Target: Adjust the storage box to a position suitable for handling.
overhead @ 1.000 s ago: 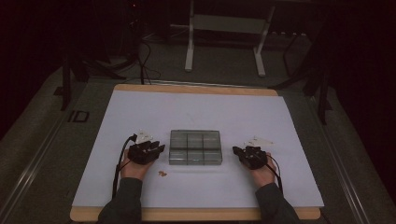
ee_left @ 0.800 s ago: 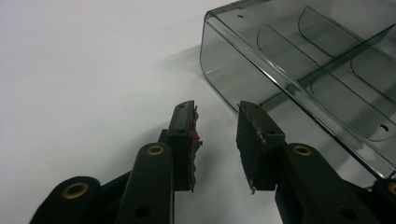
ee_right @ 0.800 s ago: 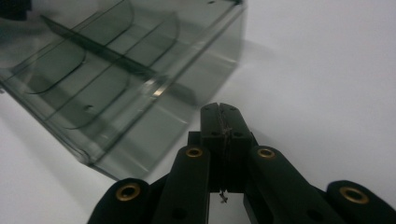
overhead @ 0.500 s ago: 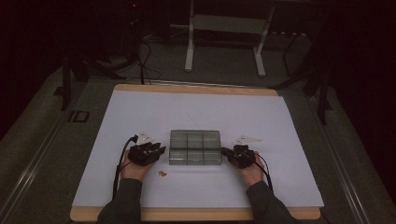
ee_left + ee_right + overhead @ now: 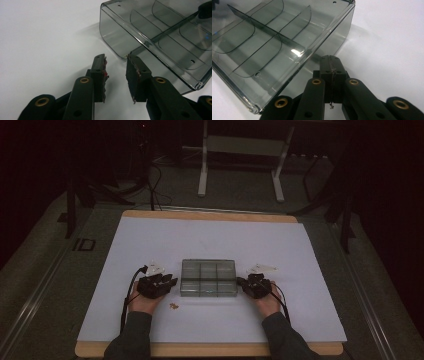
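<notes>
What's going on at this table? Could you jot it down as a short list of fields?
Surface: white sheet on a wooden table
Main thing: clear smoky divided box, six compartments, all empty
Left gripper: jaws apart, nothing between them, by the box's left end
Right gripper: jaws shut, empty, tips at the box's right wall
Small bits: brownish, on the sheet near the left hand; too small to identify

The compartment box (image 5: 208, 277) is smoky grey and see-through, without any pattern. Both the left gripper (image 5: 116, 65) and the right gripper (image 5: 331, 62) are black with brass-coloured rivets. Beneath them the surface (image 5: 210, 235) is plain white with a light wooden edge.
</notes>
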Action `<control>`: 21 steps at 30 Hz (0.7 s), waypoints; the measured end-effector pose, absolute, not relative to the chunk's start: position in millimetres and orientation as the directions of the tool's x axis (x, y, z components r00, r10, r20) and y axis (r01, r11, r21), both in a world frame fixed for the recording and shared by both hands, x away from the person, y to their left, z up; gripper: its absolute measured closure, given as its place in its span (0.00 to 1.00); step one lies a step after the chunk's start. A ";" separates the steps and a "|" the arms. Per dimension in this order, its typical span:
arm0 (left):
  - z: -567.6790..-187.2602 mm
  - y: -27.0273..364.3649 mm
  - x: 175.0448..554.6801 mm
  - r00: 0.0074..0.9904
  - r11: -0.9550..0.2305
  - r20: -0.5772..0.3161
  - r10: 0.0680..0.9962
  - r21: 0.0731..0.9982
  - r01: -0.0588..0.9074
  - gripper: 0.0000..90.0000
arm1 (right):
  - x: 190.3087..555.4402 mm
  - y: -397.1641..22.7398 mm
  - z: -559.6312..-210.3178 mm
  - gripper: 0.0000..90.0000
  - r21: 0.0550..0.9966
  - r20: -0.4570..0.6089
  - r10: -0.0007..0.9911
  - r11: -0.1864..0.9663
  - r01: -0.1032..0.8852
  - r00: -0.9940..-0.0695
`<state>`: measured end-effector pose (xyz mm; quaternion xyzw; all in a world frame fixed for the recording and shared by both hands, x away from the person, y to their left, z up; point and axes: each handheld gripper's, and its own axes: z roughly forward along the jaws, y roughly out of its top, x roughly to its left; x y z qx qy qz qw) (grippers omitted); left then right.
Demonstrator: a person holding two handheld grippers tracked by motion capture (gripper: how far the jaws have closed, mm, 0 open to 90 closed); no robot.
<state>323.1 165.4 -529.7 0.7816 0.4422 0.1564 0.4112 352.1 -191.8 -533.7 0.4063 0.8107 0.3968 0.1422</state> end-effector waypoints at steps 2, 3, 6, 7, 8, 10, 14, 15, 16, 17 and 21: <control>-529.4 166.4 322.6 0.563 -0.276 -0.115 0.818 0.781 0.561 0.76 | 352.6 -189.5 -534.0 1.00 0.759 0.100 0.766 0.354 0.546 -0.636; -529.3 166.6 322.2 0.563 -0.272 -0.119 0.818 0.782 0.560 0.76 | 352.7 -187.9 -534.0 1.00 0.759 0.099 0.763 0.357 0.544 -0.639; -529.0 167.4 321.2 0.557 -0.275 -0.109 0.823 0.782 0.559 0.77 | 353.0 -181.2 -533.8 1.00 0.758 0.098 0.759 0.362 0.542 -0.643; -529.0 168.7 321.0 0.555 -0.271 -0.112 0.824 0.782 0.562 0.77 | 353.4 -179.6 -533.8 1.00 0.758 0.096 0.761 0.362 0.542 -0.642; -529.1 170.0 320.8 0.554 -0.271 -0.114 0.824 0.781 0.563 0.77 | 354.1 -178.5 -533.9 1.00 0.758 0.100 0.761 0.359 0.545 -0.641; -529.3 170.8 320.7 0.555 -0.268 -0.118 0.824 0.781 0.564 0.78 | 354.8 -177.7 -534.0 1.00 0.757 0.104 0.760 0.358 0.546 -0.642; -528.1 171.0 319.0 0.553 -0.269 -0.111 0.826 0.784 0.560 0.77 | 357.1 -176.5 -534.1 1.00 0.754 0.104 0.757 0.363 0.548 -0.644; -527.8 171.5 319.0 0.552 -0.269 -0.110 0.826 0.785 0.559 0.76 | 356.5 -176.6 -534.0 1.00 0.753 0.102 0.758 0.364 0.548 -0.644; -527.7 172.0 319.0 0.549 -0.263 -0.113 0.828 0.786 0.560 0.76 | 355.3 -176.6 -533.7 1.00 0.753 0.099 0.760 0.365 0.547 -0.642; -527.6 172.6 319.2 0.547 -0.261 -0.114 0.829 0.787 0.560 0.75 | 354.3 -177.1 -533.3 1.00 0.756 0.094 0.762 0.364 0.544 -0.640; -528.0 174.4 320.1 0.541 -0.255 -0.116 0.833 0.787 0.561 0.75 | 348.6 -178.3 -527.5 0.99 0.767 0.069 0.764 0.371 0.524 -0.641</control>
